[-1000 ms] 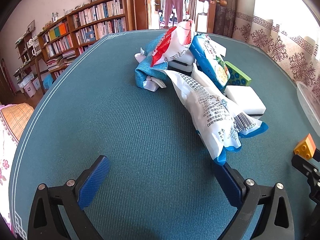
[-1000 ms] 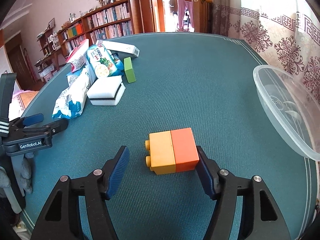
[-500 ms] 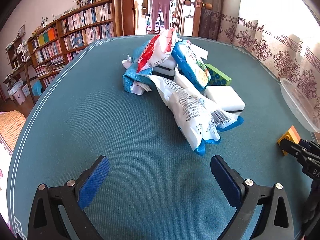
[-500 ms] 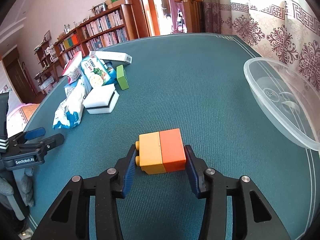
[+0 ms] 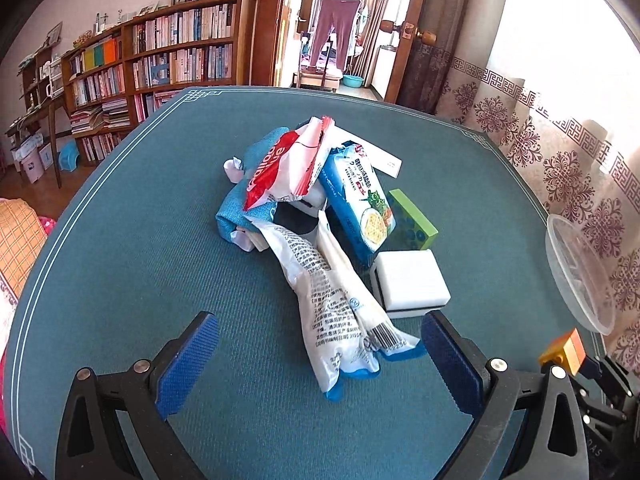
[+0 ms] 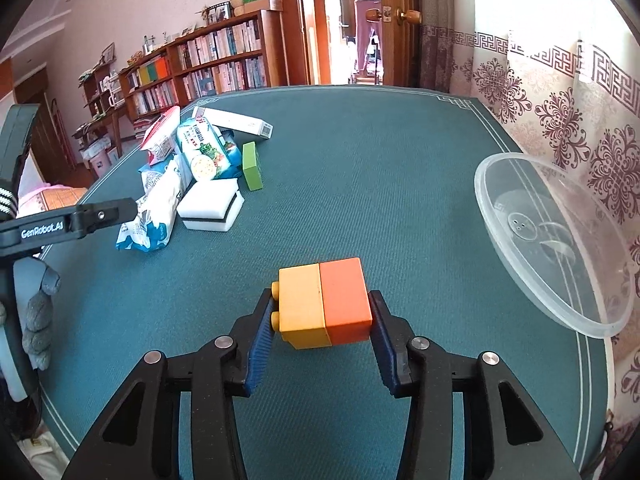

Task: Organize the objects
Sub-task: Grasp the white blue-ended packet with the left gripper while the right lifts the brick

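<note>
Two blue-padded fingers of my right gripper (image 6: 320,320) pinch the joined yellow-and-orange toy block (image 6: 324,306) from both sides, the yellow half's studs against the left pad, over the teal table (image 6: 380,184); just beyond and to the right, a clear plastic bowl (image 6: 560,240) sits at the table's edge by the patterned curtain (image 6: 568,104); my left gripper (image 5: 318,364) hangs with its jaws spread wide and nothing between the pads, the tail of a white-and-blue snack bag (image 5: 340,312) lying just ahead of them; next to that bag rests a white sponge (image 5: 410,280), then a green block (image 5: 412,220) and a blue noodle packet (image 5: 360,204); a red-and-white packet (image 5: 288,168) tops the heap; farther back stand the bookshelves (image 5: 160,56) and an open doorway (image 5: 340,32).
</note>
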A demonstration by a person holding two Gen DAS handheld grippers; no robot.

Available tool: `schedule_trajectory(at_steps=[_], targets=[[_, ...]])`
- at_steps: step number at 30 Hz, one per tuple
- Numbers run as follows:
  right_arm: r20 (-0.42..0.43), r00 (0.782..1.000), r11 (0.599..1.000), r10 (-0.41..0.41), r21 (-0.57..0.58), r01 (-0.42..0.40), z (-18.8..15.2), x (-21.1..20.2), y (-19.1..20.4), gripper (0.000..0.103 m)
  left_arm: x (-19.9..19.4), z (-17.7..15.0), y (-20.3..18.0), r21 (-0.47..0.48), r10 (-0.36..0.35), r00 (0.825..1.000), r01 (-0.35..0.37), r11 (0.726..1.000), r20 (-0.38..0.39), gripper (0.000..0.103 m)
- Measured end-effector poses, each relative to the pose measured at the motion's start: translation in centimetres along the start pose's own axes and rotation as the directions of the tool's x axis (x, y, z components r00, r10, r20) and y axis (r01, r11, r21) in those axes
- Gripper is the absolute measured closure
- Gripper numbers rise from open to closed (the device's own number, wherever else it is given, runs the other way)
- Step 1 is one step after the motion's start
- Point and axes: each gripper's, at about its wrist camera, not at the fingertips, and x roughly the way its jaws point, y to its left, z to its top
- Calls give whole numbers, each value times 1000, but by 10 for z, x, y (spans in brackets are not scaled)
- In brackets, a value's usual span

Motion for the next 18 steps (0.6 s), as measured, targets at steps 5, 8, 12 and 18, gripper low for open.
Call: schedule_trajectory(at_steps=[5,8,12,18], targets=[[-5,1000,1000,4,23,-4,-9,-4,-12,57,18,8,-7,6,56,998,-56,998,-15,5],[-6,1000,999,4,39,-4,-12,-4,-19,57,31,9,-7,30,89,995,-87,996,-49,19],[-7,1000,999,5,49,-4,-14,-3,-25,57,37,5,-3,17,72,995,-71,997,-75,24],[-6,1000,998,6,55,-6,-15,-3,-25,57,27,-1,-6,40,36,997,-33,999,-66,49]])
